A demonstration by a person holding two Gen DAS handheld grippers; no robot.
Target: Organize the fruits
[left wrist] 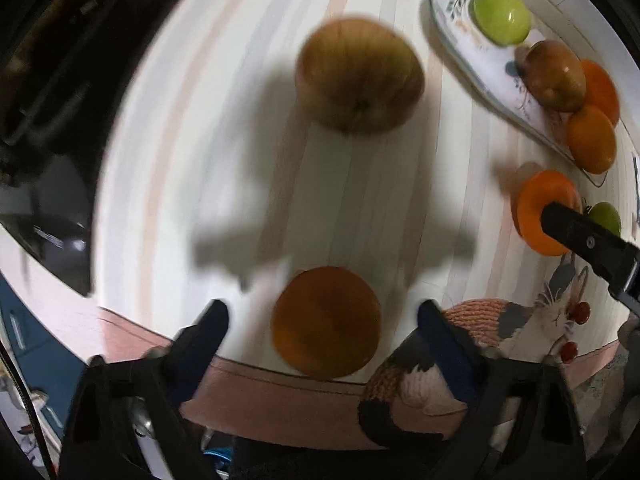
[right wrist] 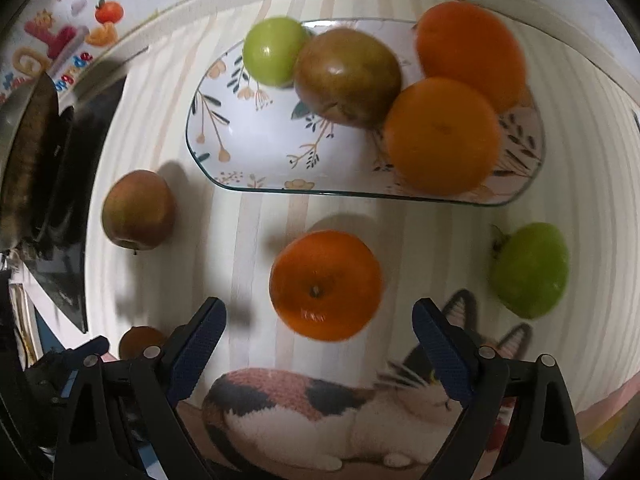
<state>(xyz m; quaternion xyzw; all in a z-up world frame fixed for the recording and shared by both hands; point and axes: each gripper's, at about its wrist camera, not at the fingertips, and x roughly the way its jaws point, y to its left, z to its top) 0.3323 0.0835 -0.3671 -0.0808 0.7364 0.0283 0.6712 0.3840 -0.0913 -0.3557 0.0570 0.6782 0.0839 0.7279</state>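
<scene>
My left gripper [left wrist: 324,312] is open, its fingers on either side of an orange [left wrist: 326,322] at the table's near edge, not closed on it. A reddish-brown apple [left wrist: 358,76] lies beyond it. My right gripper [right wrist: 320,312] is open just in front of another orange [right wrist: 326,284] on the striped mat; this orange also shows in the left wrist view [left wrist: 540,212]. The floral glass plate [right wrist: 256,148] holds a green apple [right wrist: 274,50], a brown apple [right wrist: 348,76] and two oranges [right wrist: 442,136]. A loose green apple [right wrist: 530,270] lies right, a brown apple [right wrist: 138,210] left.
A cat picture [right wrist: 320,412] is printed on the mat's near edge. A dark stovetop [right wrist: 68,168] with a pan lies left. A wall with fruit stickers [right wrist: 60,36] runs behind the table. The plate also shows in the left wrist view [left wrist: 480,60].
</scene>
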